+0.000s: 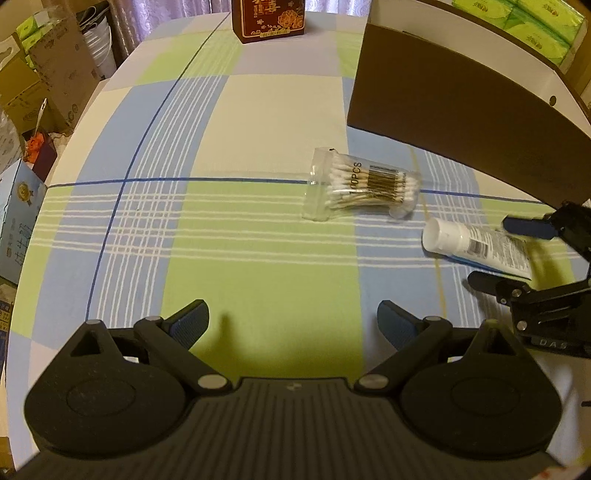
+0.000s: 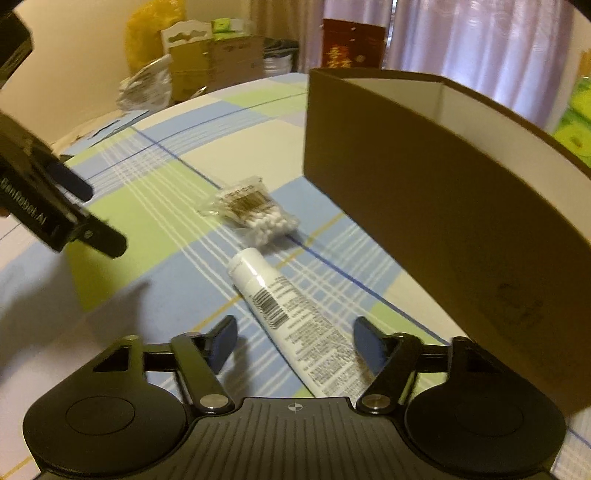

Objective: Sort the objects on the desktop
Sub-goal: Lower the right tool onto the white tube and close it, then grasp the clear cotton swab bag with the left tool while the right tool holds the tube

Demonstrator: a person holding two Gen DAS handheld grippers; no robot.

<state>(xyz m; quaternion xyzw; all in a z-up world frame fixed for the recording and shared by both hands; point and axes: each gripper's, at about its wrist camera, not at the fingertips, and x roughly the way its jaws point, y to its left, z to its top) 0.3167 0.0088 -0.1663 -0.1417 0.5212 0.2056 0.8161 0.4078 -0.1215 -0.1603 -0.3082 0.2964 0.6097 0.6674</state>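
Observation:
A white tube [image 2: 258,280] with a barcode lies on the checked tablecloth [image 2: 166,266], cap pointing away. My right gripper [image 2: 297,341] is open and low over the tube's rear half, one finger on each side, neither pad touching it. From the left wrist view the tube [image 1: 476,247] lies between the right gripper's [image 1: 513,254] spread fingers. A clear bag of cotton swabs [image 1: 364,184] lies just past the tube, also visible as the swab bag [image 2: 251,210]. My left gripper [image 1: 293,321] is open over bare cloth, holding nothing.
A tall brown cardboard box [image 1: 443,99] with a white inside stands at the right, close behind the tube; it fills the right side as the box [image 2: 424,184]. A dark red box [image 1: 269,18] stands at the table's far edge. Cartons are stacked beyond the left edge.

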